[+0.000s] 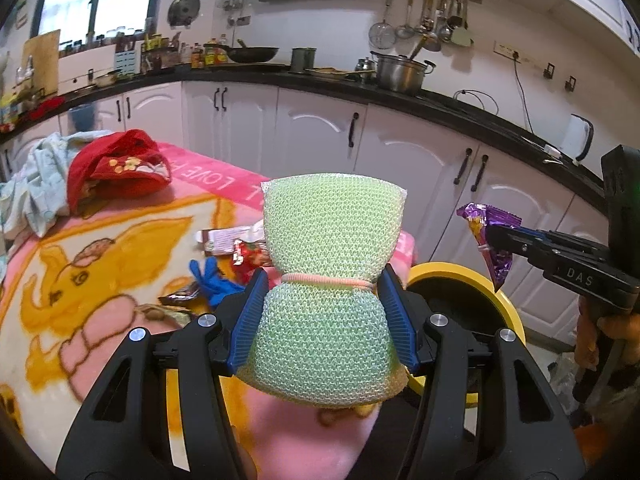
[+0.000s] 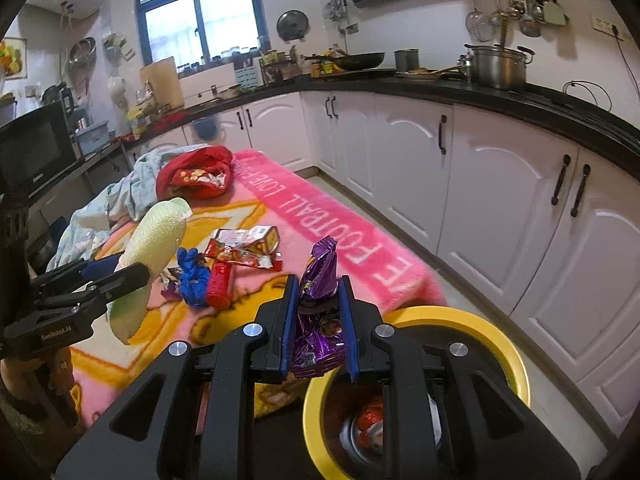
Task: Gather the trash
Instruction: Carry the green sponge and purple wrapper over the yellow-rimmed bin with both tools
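Your left gripper is clamped on a green sponge, soft and netted, pinched at its middle by a pink band. Your right gripper is clamped on a purple wrapper, thin, shiny and crinkly. The bin is round with a yellow rim, near you on the right, beside the blanket. Hold each thing right over the hole before you let go; light wrappers can flutter. More wrappers lie farther off on the fuzzy pink blanket.

Bright window daylight, fisheye-warped edges
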